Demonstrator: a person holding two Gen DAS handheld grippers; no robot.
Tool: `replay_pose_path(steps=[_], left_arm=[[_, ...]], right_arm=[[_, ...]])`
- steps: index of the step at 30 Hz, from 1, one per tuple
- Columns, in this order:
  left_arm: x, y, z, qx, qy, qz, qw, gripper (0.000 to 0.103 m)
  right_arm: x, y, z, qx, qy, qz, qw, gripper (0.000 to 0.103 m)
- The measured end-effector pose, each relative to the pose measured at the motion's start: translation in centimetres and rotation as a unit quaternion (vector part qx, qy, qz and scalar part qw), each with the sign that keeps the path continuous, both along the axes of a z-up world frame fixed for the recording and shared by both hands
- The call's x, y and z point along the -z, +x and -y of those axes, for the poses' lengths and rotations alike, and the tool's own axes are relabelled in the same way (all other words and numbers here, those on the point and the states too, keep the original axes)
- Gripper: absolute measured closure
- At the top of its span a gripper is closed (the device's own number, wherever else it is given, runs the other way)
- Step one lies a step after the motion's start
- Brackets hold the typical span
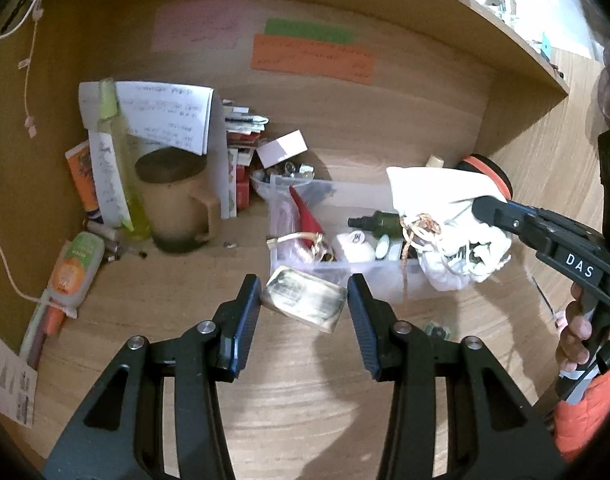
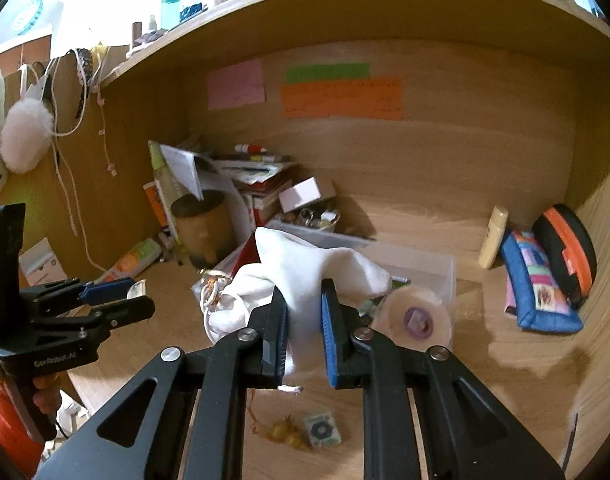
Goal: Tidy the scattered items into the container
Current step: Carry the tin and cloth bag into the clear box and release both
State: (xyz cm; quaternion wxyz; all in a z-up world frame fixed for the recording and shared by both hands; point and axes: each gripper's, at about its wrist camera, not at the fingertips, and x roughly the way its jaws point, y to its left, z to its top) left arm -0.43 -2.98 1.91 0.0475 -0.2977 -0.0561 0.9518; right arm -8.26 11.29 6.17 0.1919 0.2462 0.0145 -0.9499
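Black-armed and blue-padded, the left gripper [image 1: 304, 304] fills the bottom of the left wrist view, clamped on a small flat rectangular tin with a worn silvery-gold lid [image 1: 305, 300], one pad on each short side, the tin lifted clear of the wooden tabletop [image 1: 185, 304]. Just beyond it, at twelve o'clock, sits the clear plastic rectangular container [image 1: 389, 280], already crowded: a dark green spray bottle [image 1: 379, 221], a white roll of tape [image 1: 355, 245], a red pointed piece [image 1: 305, 212]. Out at three o'clock the right gripper [image 1: 481, 208] comes in from the edge, a hand [image 1: 575, 332] on its grip, with a white cloth drawstring pouch [image 1: 445, 208] hanging over the container's right end. At nine o'clock, a brown ceramic mug with a dark lid [image 1: 177, 200] stands among papers and tubes.

Over to the right wrist view: the right gripper [image 2: 304, 320] is pinched tight on that white cloth pouch [image 2: 317, 268], fabric bunched between the pads, its cord [image 2: 213, 300] dangling at ten o'clock. Behind the pouch lies the container [image 2: 433, 272], and the tape roll [image 2: 419, 318] shows at two o'clock of the gripper. At nine o'clock the left gripper [image 2: 135, 294] carries the tin, seen edge-on. At six o'clock, on the tabletop [image 2: 485, 380], lie a small square packet with a dark ring [image 2: 323, 429] and some yellow beads [image 2: 285, 434]. A blue patchwork zip pouch [image 2: 537, 284] leans at three o'clock.
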Motion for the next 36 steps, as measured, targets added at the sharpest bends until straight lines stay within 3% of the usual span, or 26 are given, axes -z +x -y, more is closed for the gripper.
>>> replay_pose_path(steps=[6, 14, 25, 36], left_arm=[[-1.1, -1.7, -0.5, 0.016, -0.003, -0.017, 0.9997, 0.059], [-1.5, -6.2, -1.3, 0.038, -0.011, -0.007, 0.9992, 0.059], [0.7, -11.4, -3.0, 0.062, -0.008, 0.021, 0.9978, 0.059], [2.2, -12.8, -3.0, 0.065, 0.001, 0.029, 0.9975, 0.059]], right_arm=[[-0.6, -1.8, 0.0, -0.005, 0.002, -0.008, 1.000, 0.090], [0.7, -4.8, 0.4, -0.018, -0.003, 0.009, 1.000, 0.090], [3.4, -7.2, 0.2, -0.002, -0.001, 0.034, 0.999, 0.090], [4.1, -7.8, 0.4, 0.007, 0.003, 0.053, 0.999, 0.089]])
